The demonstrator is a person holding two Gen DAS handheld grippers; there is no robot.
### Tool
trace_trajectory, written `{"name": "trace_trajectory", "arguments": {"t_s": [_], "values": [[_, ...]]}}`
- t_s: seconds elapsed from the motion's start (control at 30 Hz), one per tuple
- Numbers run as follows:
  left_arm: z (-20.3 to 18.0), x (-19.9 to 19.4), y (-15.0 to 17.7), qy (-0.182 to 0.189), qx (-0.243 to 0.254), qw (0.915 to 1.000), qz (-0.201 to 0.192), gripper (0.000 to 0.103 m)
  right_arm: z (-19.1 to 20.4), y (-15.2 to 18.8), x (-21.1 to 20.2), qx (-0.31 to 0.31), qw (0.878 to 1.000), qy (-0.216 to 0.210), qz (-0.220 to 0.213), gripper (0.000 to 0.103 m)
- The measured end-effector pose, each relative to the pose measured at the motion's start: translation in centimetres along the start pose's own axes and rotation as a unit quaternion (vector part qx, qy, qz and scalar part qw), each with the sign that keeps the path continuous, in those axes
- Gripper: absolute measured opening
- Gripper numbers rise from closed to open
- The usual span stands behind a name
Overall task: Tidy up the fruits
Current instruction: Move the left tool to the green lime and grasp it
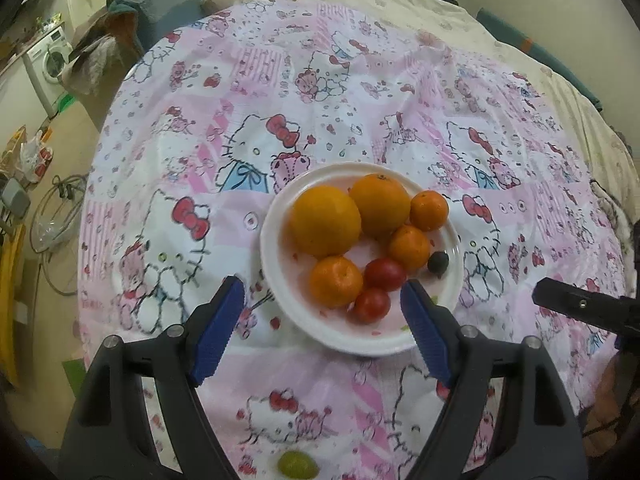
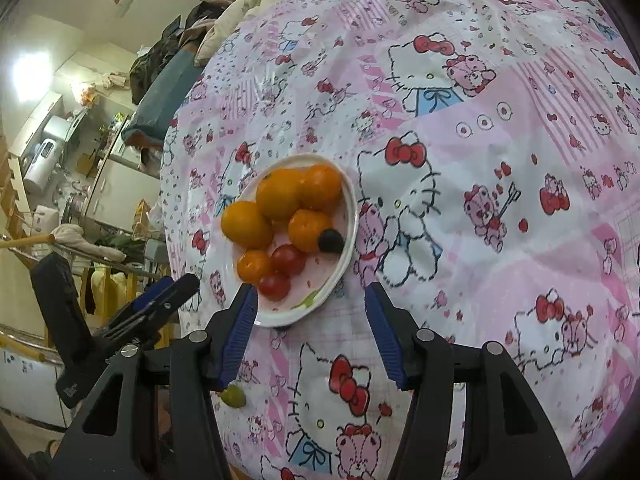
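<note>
Here a white plate [image 1: 276, 216] is seen resting on a pink cartoon-printed cloth [image 1: 360, 80] that covers the table. On the plate, two large oranges [image 1: 325, 220] are set side by side at the far side, touching each other. Three smaller mandarins [image 1: 336, 286] are grouped around them: one at the near left, one in the middle just beside the second orange, one at the far right rim. Two red cherry tomatoes [image 1: 385, 274] are placed at the near side, touching one another and just beside the near mandarin. A single dark blueberry [image 1: 438, 261] is found near the plate's right rim, next to the middle mandarin.

A green grape [image 1: 298, 465] is left off the plate, on the cloth at the near edge, close under the left tool; in the right wrist view the grape [image 2: 234, 396] is partly hidden behind a blue pad.

The left tool [image 1: 322, 292] is held wide apart above the near rim of the plate, with nothing gripped; only the tomatoes and the plate are framed between its blue pads [image 1: 218, 328]. The right tool [image 2: 310, 296] is likewise held apart and empty, over the cloth just to the near right of the plate.
</note>
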State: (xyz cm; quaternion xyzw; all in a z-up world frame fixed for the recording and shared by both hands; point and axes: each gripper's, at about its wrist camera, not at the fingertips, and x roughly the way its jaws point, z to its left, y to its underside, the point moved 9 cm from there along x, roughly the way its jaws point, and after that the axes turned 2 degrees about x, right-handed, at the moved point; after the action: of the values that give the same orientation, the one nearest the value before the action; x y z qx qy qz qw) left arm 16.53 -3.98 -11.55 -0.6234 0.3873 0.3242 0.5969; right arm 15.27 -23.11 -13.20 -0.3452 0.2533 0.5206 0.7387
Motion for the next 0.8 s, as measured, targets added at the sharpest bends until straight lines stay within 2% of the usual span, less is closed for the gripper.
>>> {"name": "trace_trajectory", "arguments": {"t_s": [0.43, 0.8], "values": [[3.3, -3.8, 5.3, -0.014, -0.024, 0.9989, 0.037, 0.078, 1.4, 3.7, -0.4, -0.020, 1.000, 0.012, 0.014, 0.059], [4.5, -4.1, 8.4, -0.004, -0.044, 0.9969, 0.065, 0.078, 0.9, 6.3, 1.0, -0.011, 0.999, 0.023, 0.032, 0.059]]}}
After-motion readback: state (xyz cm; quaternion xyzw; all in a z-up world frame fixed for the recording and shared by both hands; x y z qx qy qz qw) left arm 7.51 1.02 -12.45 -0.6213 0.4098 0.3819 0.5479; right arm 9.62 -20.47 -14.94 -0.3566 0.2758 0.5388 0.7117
